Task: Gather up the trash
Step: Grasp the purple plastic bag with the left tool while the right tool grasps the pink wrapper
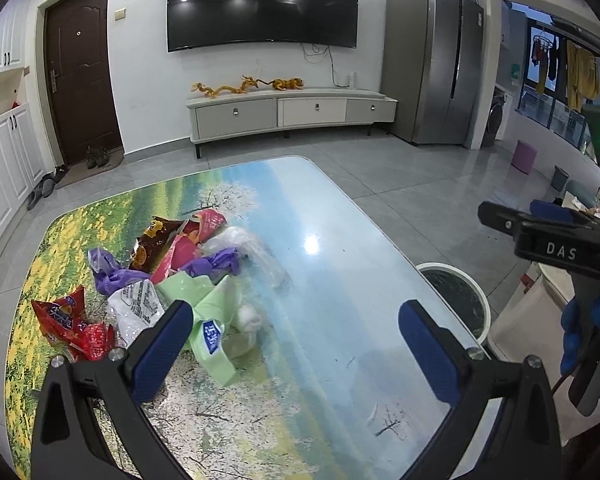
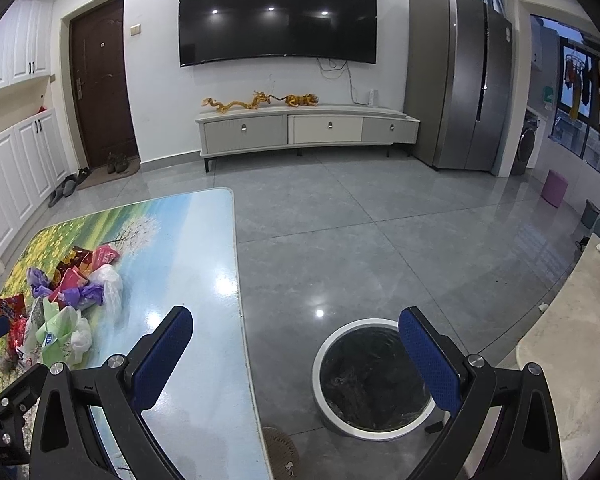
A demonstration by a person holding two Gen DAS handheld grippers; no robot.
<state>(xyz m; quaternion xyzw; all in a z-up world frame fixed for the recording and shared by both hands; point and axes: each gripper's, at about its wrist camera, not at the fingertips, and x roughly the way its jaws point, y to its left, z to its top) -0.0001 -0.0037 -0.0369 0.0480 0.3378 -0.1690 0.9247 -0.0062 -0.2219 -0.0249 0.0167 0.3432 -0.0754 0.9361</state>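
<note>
Left claw (image 1: 296,344): jaws spread wide, nothing between them. I have it hovering over the table (image 1: 339,240), whose top carries a printed landscape of flowers and sky.

Trash pile (image 1: 168,276) lies on the table at about 10 o'clock from the left claw, just beyond its left finger. In the pile I can make out:
- red snack wrapper (image 1: 70,322), nearest the table's left edge
- pale green bag (image 1: 212,320), closest to the claw, its near end running beside the left finger
- purple bags (image 1: 116,274), crumpled
- brown and pink snack packets (image 1: 172,240), at the far side
- clear plastic bag (image 1: 252,252), on the right side of the heap

Items touch and overlap; I cannot separate all of them.

Right claw (image 2: 296,356): also wide open and empty. It hangs past the table's right edge, over the grey tiled floor. The bin (image 2: 373,376), round with a white rim and dark liner, stands on the floor just beside the table, partly under the right finger. From this claw the pile sits at 9 to 10 o'clock, well apart.

In the left view the right claw's body appears at 3 o'clock, held by a blue-gloved hand (image 1: 591,332).
</note>
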